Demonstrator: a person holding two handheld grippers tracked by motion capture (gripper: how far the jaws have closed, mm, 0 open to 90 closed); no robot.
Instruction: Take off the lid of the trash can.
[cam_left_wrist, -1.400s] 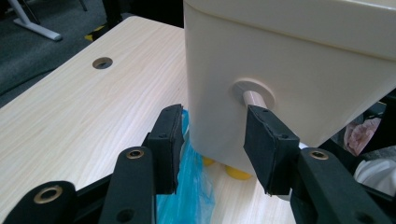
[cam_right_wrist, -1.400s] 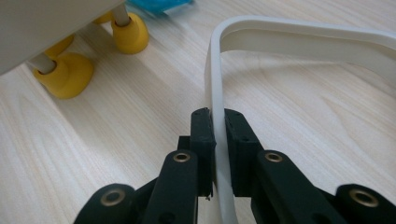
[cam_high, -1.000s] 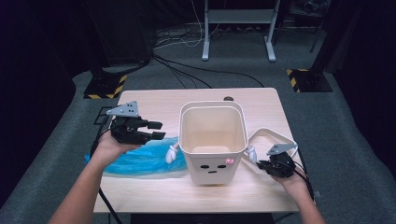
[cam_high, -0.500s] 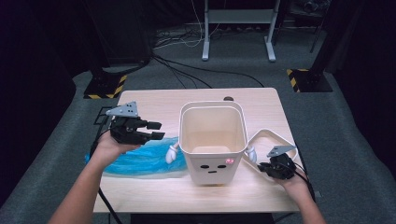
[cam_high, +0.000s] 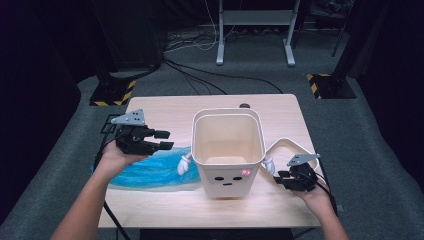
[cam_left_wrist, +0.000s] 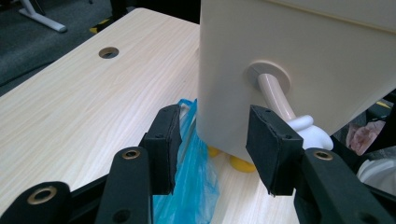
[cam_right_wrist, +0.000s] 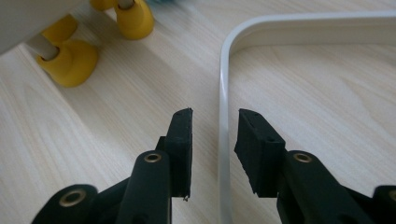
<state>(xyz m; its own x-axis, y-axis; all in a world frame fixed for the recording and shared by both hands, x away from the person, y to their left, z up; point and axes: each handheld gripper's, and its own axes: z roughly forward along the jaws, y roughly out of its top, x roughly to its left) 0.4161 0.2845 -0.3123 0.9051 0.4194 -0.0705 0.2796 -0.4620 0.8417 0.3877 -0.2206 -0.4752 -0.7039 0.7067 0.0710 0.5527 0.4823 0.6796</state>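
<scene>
- The pale wooden table (cam_high: 165, 202) carries everything, with a round cable hole (cam_left_wrist: 108, 52) near its far edge; around it lies grey carpet with black cables.
- The cream bin (cam_high: 228, 145) stands upright at the table's middle, open at the top. Its near wall shows a small face with dark eyes, a mouth and a pink cheek, and it rests on yellow feet (cam_right_wrist: 70, 63).
- The blue plastic bag (cam_high: 150, 170) lies flat on the table left of the bin, reaching up to the bin's base; in the left gripper view its crumpled edge runs under the jaws toward the bin.
- The white ring frame (cam_high: 285, 147) lies flat on the table right of the bin, beside its right wall.
- The left gripper (cam_high: 161, 140) hovers above the bag, pointing at the bin's left wall, jaws about half apart and holding nothing.
- The right gripper (cam_high: 281, 178) sits low over the table's right edge. Its jaws have just been opening; they straddle the ring frame's thin rim (cam_right_wrist: 224, 154), which runs between the pads with a gap on each side, so nothing is clamped.
- The bin's little arm (cam_left_wrist: 280, 100) juts from a round socket on the left wall and ends in a white mitten hand (cam_left_wrist: 312, 131), just beyond the left gripper's pad.
</scene>
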